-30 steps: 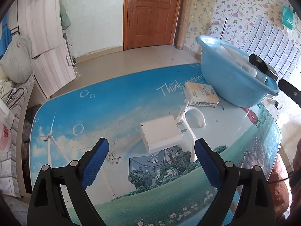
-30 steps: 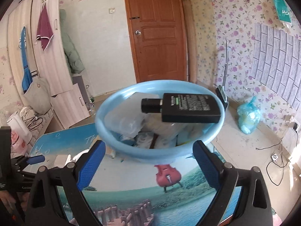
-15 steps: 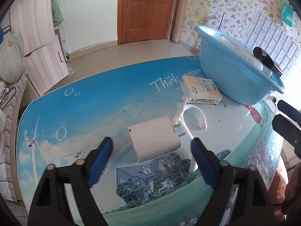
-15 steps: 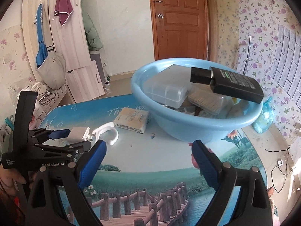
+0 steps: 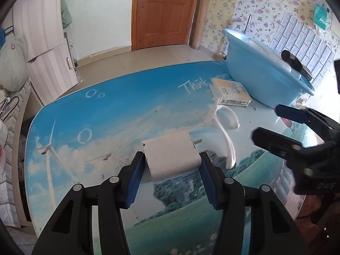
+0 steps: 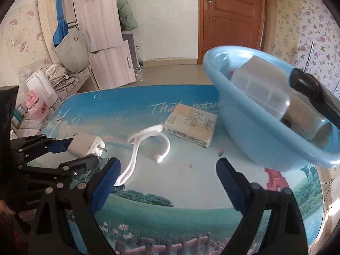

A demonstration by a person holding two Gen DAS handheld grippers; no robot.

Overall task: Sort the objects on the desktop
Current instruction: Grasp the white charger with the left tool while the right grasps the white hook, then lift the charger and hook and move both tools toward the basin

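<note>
White charger (image 5: 172,155) clamped in left gripper (image 5: 171,175) on table (image 5: 127,114).

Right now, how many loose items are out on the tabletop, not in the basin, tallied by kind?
White charger, in the left claw: 1
White hook: 1
Small box: 1
Total: 3

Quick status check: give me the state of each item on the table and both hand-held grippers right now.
Charger: clamped between left hand-held gripper's fingers, prongs pointing away.
Left hand-held gripper: shut on charger.
Right hand-held gripper: open, empty.
White hook: lying flat on table.
Book: flat, closed, beside basin.
Basin: upright, filled with items.
Door: closed.
</note>
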